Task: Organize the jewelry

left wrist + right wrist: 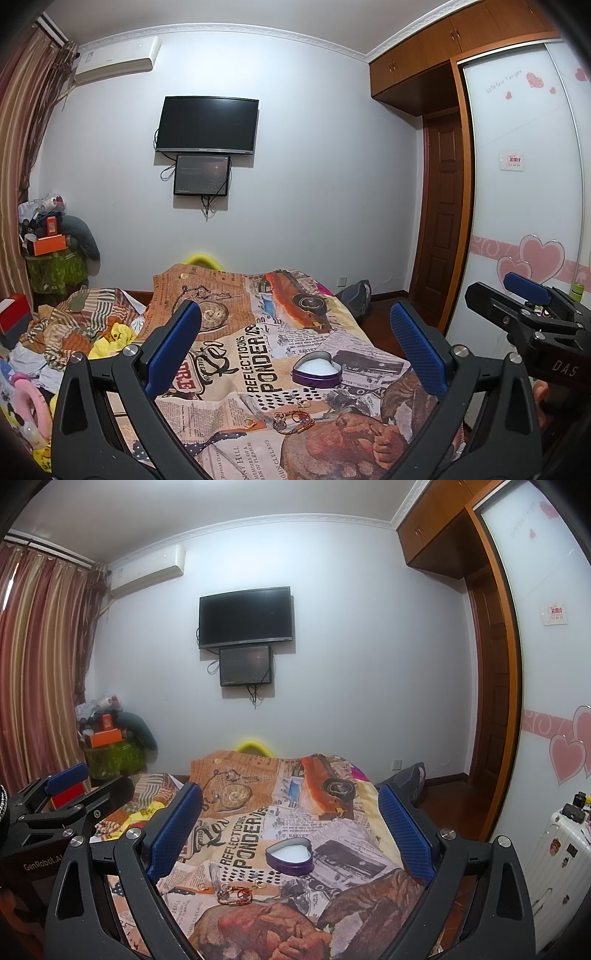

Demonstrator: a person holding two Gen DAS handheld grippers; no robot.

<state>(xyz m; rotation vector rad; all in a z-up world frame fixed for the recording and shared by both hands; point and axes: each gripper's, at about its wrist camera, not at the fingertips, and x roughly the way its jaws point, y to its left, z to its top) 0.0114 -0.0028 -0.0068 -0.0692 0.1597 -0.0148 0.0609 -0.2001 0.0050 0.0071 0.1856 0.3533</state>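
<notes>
1. Both sets of jaws spread wide with nothing between them: left gripper (pixel 295 332) and right gripper (pixel 291 812) held side by side above the near end of the bed, clear of the printed bedspread (pixel 258 288).
2. Probably at the very start: no piece lifted yet, the heart-shaped tin (pixel 316 369) showing only its white lining.
3. Loose jewelry (pixel 291 421) lying on the spread just nearer than the tin, apart from it; a small gold ring (pixel 249 423) off to the left of the main cluster, and a few tiny pieces (pixel 258 880) between cluster and tin.
4. Cluster made up of thin wire-like loops in gold and red-orange tones, apparently tangled together; individual links too small to separate by eye. Easy to lose against the busy newspaper print.
5. For a clean pick: come down steeply over one piece, pads straddling it, tips nearly on the fabric, then close slowly so the cloth is not pinched up with the metal.
6. Better to start with the lone ring, being separate from the tangle and less likely to drag neighbours along.
7. Tin purple-walled, lidless, upright on soft bedding, so likely to tip or slide if nudged; worth steadying with the other gripper or releasing from just above the rim.
8. Soft, uneven surface: small pieces may sink into folds.
</notes>
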